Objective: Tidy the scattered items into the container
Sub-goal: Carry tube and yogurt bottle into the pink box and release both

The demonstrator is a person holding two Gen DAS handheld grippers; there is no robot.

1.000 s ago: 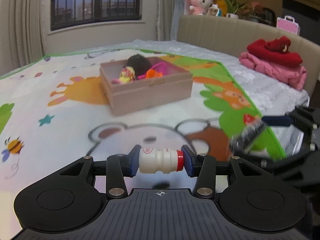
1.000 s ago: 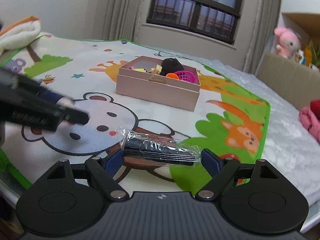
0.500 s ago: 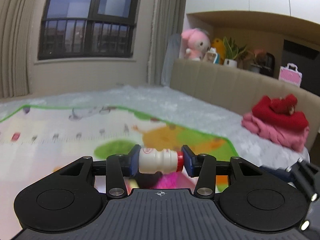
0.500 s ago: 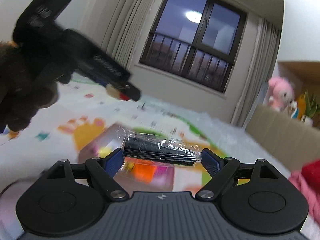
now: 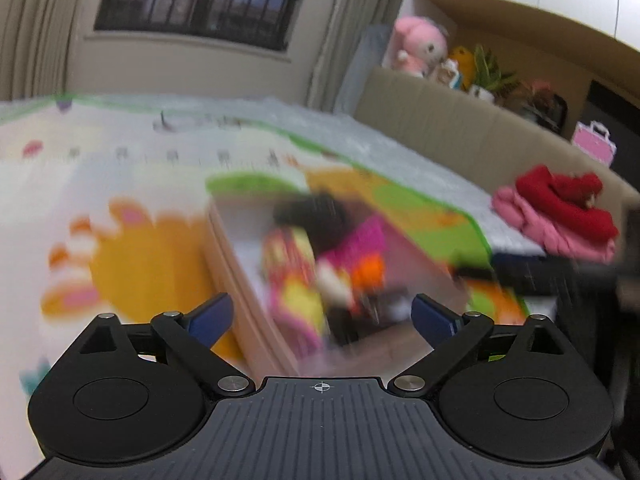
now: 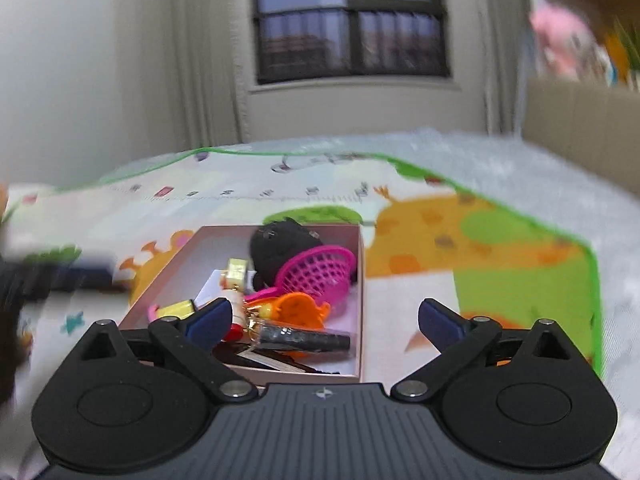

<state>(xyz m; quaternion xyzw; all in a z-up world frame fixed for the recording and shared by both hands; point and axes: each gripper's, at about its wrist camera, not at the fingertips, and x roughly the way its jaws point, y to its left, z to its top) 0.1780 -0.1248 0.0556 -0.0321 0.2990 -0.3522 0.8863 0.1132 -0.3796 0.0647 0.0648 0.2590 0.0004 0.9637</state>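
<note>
Now both the left gripper [image 5: 322, 314] and right gripper [image 6: 325, 318] have just sprung apart, empty, over the box [image 6: 362, 280]; the wrapped packet [image 6: 304, 338] lies inside, the bottle probably too; next, scattered items toward six o'clock.

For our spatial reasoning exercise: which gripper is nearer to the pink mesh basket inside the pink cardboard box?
Hard to separate. The right gripper hangs at the box's near end, the basket beyond. The left gripper hangs similarly, badly blurred.

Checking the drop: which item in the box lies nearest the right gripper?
The dark plastic-wrapped pack, lying crosswise at the box's near end, in front of the orange toy and pink basket.
</note>
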